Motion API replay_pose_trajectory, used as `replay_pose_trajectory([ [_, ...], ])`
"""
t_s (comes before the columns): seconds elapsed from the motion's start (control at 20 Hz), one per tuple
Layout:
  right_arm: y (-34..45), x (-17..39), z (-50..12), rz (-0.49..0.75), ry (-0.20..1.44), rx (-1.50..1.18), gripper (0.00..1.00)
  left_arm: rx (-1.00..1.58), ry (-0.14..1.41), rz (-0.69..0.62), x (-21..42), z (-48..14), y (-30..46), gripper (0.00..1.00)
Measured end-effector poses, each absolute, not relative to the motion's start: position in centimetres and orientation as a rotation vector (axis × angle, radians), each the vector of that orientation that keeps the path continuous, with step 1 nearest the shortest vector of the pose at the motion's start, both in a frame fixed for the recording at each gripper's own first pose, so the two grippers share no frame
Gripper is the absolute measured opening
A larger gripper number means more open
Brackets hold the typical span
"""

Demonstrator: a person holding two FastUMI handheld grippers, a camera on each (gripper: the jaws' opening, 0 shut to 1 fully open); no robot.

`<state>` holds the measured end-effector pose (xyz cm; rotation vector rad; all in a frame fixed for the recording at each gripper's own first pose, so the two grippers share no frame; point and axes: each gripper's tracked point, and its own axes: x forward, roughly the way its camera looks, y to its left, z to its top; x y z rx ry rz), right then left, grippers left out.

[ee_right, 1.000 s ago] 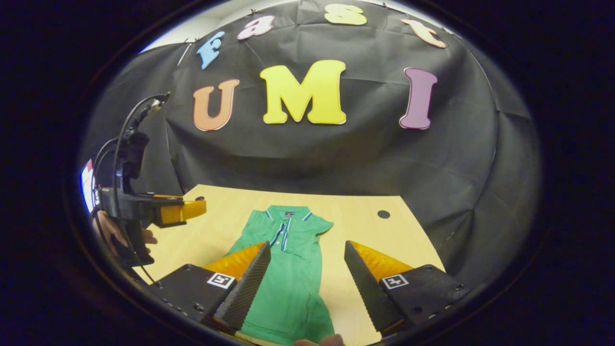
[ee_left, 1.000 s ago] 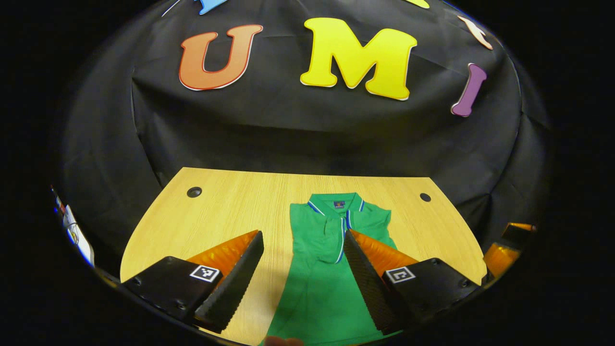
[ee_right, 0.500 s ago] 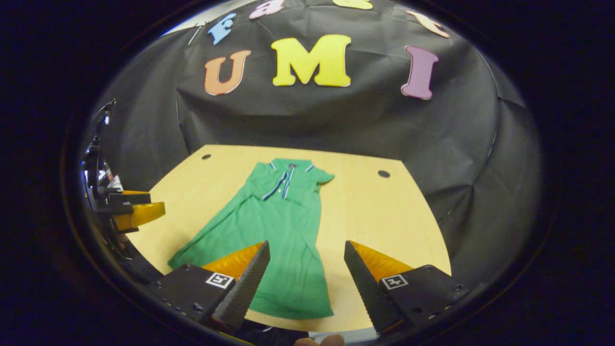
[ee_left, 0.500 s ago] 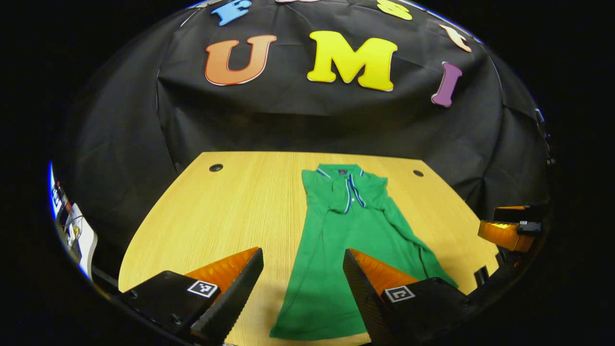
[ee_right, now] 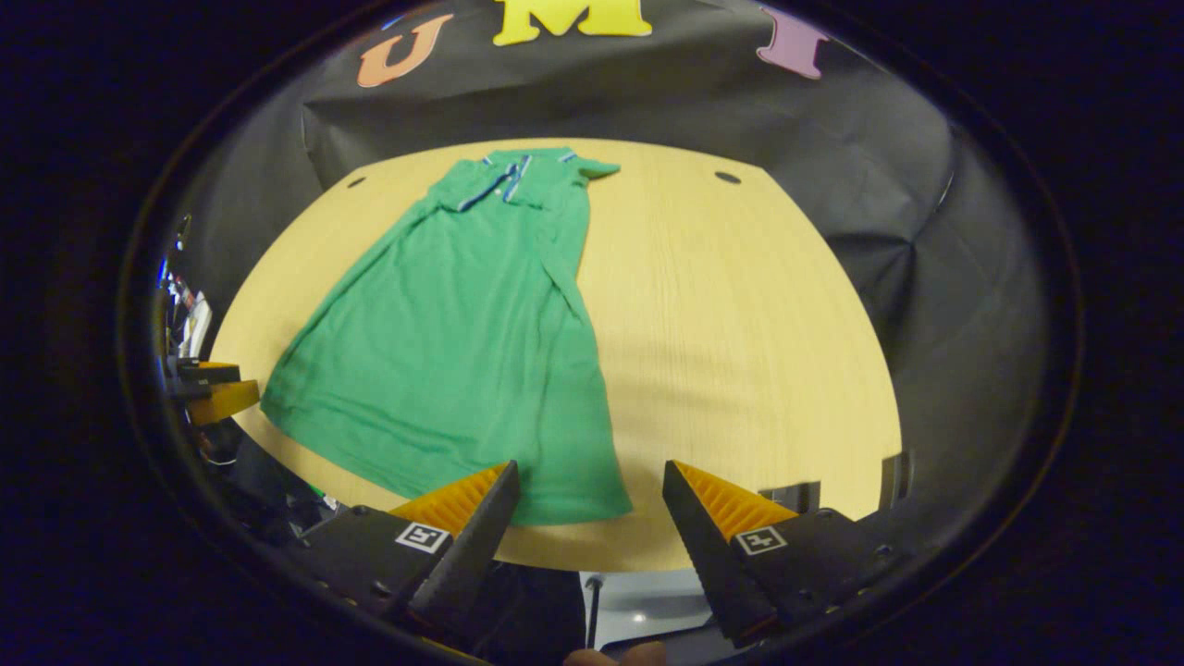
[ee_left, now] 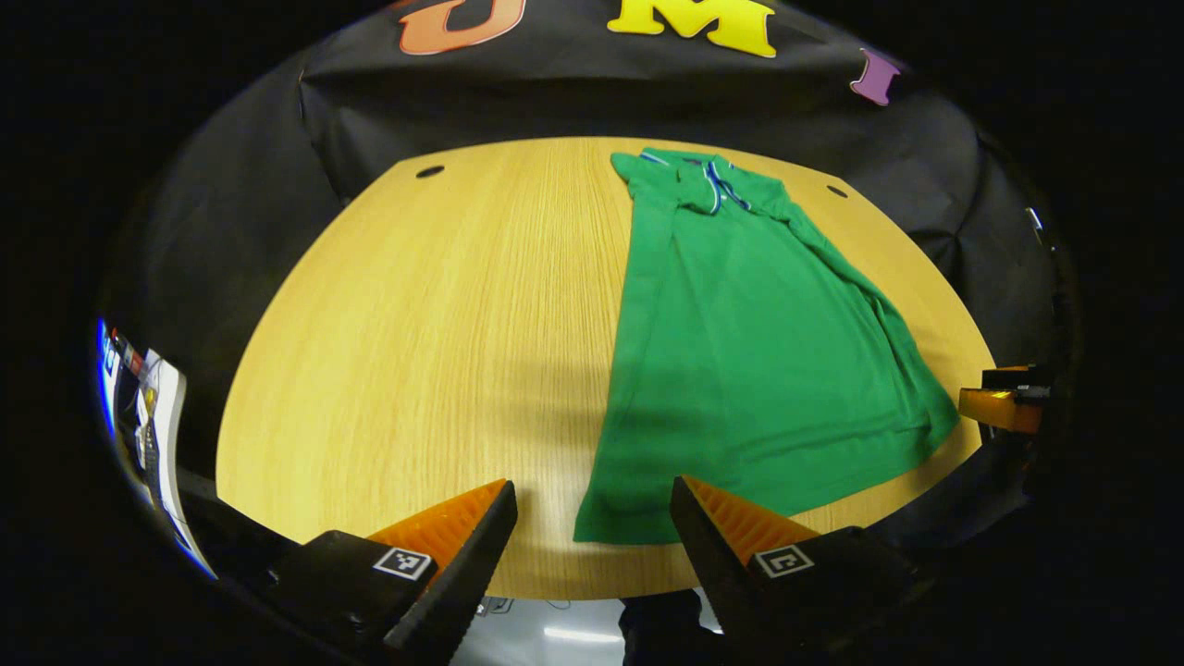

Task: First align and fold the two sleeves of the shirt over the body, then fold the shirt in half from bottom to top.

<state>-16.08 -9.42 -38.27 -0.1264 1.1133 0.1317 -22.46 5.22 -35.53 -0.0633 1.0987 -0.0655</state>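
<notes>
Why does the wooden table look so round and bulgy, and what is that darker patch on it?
Left gripper view: the fisheye lens bows the light wooden table into a dome; a soft shadow lies beside the green polo shirt. Right gripper view: same bulge, faint shadow right of the shirt; both sharp.

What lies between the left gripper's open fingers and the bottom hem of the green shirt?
In the left gripper view, between the left gripper and the shirt's hem lies a bare strip of wooden table.

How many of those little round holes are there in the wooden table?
2, both near the table's far edge: one hole left of the shirt's collar, one hole right of it. The shirt may hide others.
</notes>
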Motion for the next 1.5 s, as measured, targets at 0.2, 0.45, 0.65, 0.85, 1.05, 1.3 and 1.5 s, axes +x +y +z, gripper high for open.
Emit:
replay_pose_trajectory([
  [0.2, -8.9, -16.2, -40.6, 0.134, 1.175, -0.115, 0.96, -0.085, 1.147, -0.070, -22.9, -35.4, 4.5, 1.00],
  [0.45, -8.7, -16.3, -41.9, 0.157, 1.218, -0.117, 0.96, -0.038, 1.196, -0.086, -23.4, -35.6, 5.1, 1.00],
  [0.65, -7.7, -16.6, -42.2, 0.198, 1.246, -0.089, 0.89, -0.043, 1.218, -0.047, -23.3, -35.3, 5.4, 1.00],
  [0.85, -6.4, -16.8, -42.1, 0.224, 1.269, -0.034, 0.42, -0.084, 1.245, -0.038, -22.2, -35.9, 4.9, 0.63],
  [1.05, -6.1, -16.5, -42.1, 0.226, 1.273, 0.049, 0.00, -0.101, 1.248, -0.077, -22.1, -35.7, 4.1, 0.09],
  [1.3, -6.2, -15.1, -39.8, 0.225, 1.203, 0.084, 0.00, -0.137, 1.210, -0.123, -21.7, -32.9, 3.7, 0.06],
  [1.5, -5.6, -13.0, -36.7, 0.264, 1.130, 0.094, 0.00, -0.148, 1.073, -0.186, -17.2, -29.1, 3.4, 0.06],
])
